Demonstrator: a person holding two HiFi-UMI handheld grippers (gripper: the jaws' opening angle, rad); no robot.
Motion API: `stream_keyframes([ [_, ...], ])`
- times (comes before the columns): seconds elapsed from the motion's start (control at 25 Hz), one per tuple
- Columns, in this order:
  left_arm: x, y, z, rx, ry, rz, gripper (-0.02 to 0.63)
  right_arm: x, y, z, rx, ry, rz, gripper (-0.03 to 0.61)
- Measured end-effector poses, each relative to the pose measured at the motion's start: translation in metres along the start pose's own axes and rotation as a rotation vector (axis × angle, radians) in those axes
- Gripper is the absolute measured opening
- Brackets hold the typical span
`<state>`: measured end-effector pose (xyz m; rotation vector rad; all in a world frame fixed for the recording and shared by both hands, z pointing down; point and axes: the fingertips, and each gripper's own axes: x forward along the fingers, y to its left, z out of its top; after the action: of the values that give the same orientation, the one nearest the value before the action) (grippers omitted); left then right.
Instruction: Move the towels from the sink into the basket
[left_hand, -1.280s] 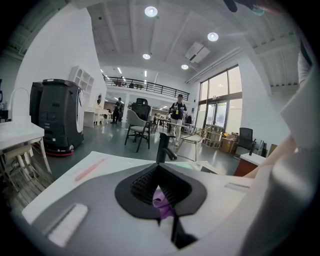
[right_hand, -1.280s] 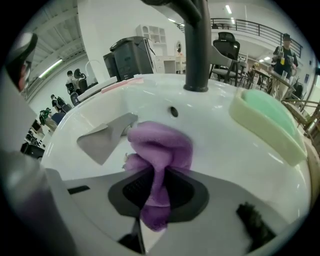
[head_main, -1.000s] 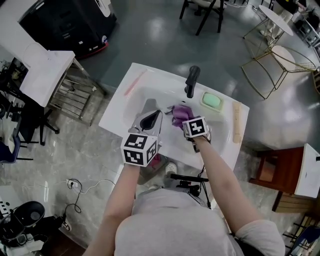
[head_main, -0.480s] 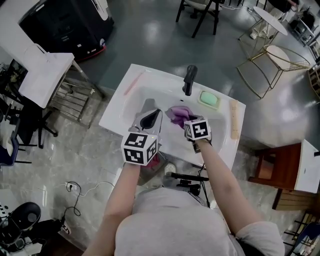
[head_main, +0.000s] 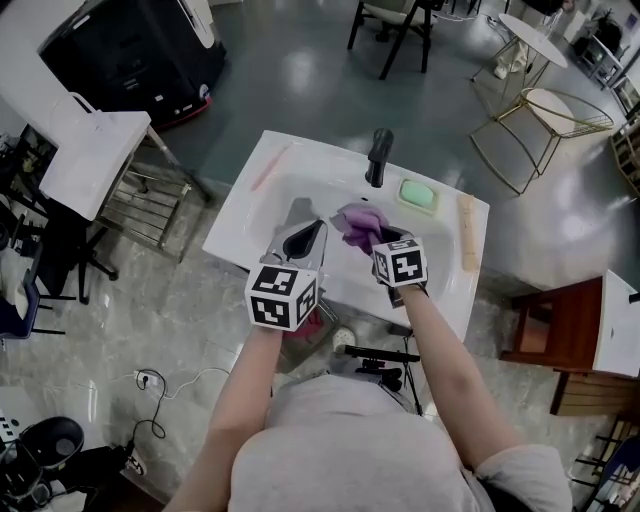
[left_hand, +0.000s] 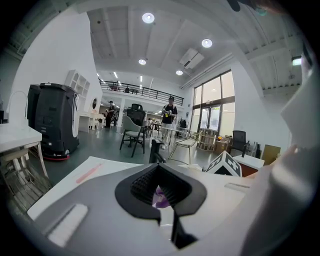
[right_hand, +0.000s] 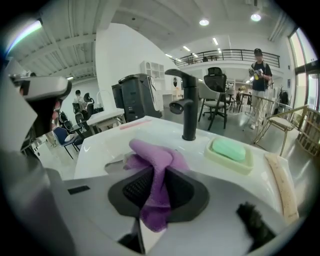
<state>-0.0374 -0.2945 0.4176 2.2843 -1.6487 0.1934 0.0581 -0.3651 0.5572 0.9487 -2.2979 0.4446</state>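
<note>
Rt gripper (head_main: 377, 238) has come up since the earlier frame, taking the purple towel (head_main: 358, 222) w/ it; towel now hangs over the basin at frame centre, just below the black faucet (head_main: 379, 157). Left gripper (head_main: 303, 238) has barely shifted; it sits beside the right one, on the left, over the same white sink (head_main: 240, 210).

Rt gripper view: jaws clenched on the towel (right_hand: 155, 152); a fold runs down between the black pads and bunches up above them, one end drooping below; faucet (right_hand: 189, 107) stands behind it, upper centre.

Left gripper view: jaws stand a little apart w/ nothing between; the bit of purple (left_hand: 160, 199) seen thru the gap is the towel further off.

Other bits in head view: green soap (head_main: 419, 195) in its dish, right of the faucet on the rim; beige strip (head_main: 466, 232) along the sink's right edge; pink stick (head_main: 268, 168) on the rim at upper left. Same three show in rt gripper view: soap (right_hand: 228, 148) centre-right, strip (right_hand: 282, 187) lower right, stick (right_hand: 134, 122) left of centre.

Person (right_hand: 259, 75) stands far back, upper right of that view.
</note>
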Motion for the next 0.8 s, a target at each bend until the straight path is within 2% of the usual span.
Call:
stream_keyframes([
  [0.8, -0.038, -0.014, 0.009, 0.019, -0.043, -0.022, 0.003, -0.069, 0.036, 0.039, -0.048, -0.222, -0.022, 0.083],
])
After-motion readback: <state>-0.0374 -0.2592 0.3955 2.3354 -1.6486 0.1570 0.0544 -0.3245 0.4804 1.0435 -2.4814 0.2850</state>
